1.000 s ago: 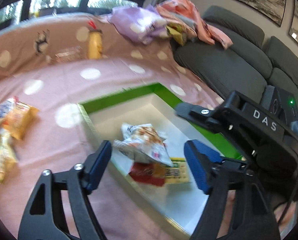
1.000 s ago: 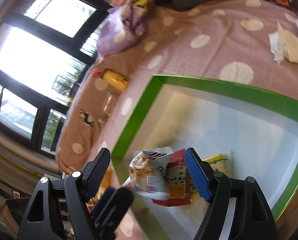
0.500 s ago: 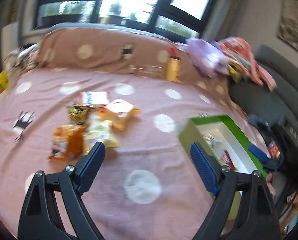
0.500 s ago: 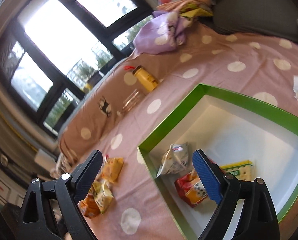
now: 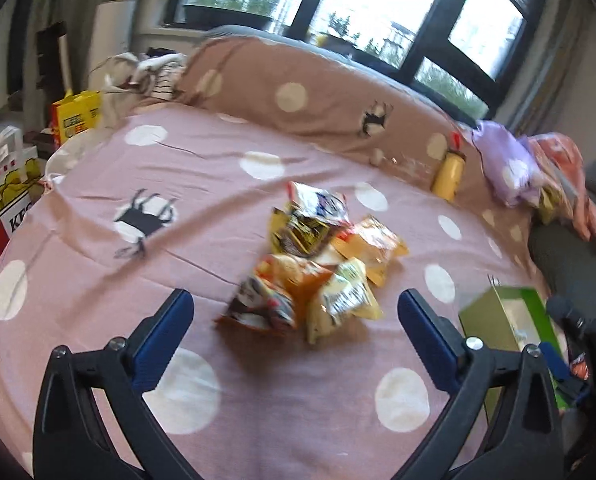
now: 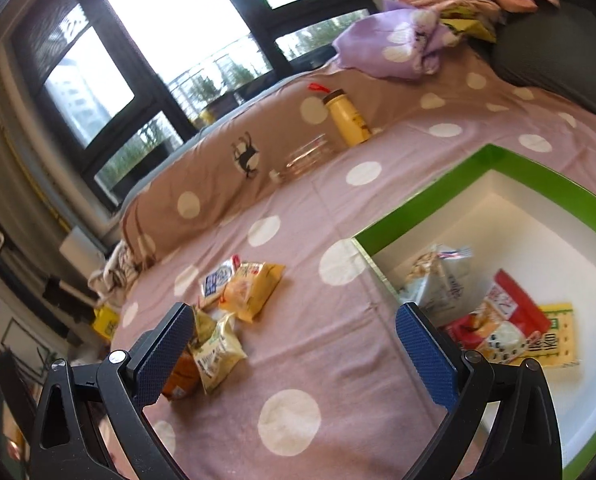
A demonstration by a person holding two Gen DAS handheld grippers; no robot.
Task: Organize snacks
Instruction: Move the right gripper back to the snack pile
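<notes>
Several snack packets [image 5: 317,264] lie in a loose pile on the pink polka-dot cloth; the pile also shows in the right wrist view [image 6: 226,312]. A green-rimmed white box [image 6: 509,164] holds three packets: a silver one [image 6: 441,276], a red one [image 6: 497,320] and a yellow one [image 6: 553,340]. The box [image 5: 501,308] sits at the right in the left wrist view. My left gripper [image 5: 294,332] is open and empty, just short of the pile. My right gripper [image 6: 294,356] is open and empty, above the cloth between the pile and the box.
A yellow bottle [image 6: 345,120] and a clear glass item [image 6: 309,156] stand at the back of the cloth. A purple cloth bundle [image 6: 397,44] and a grey sofa [image 6: 553,28] lie at the right. Paper bags [image 5: 6,192] stand off the left edge.
My left gripper has swung away from the box to face the snack pile. My right gripper has pulled back from the box. The silver packet now lies in the box.
</notes>
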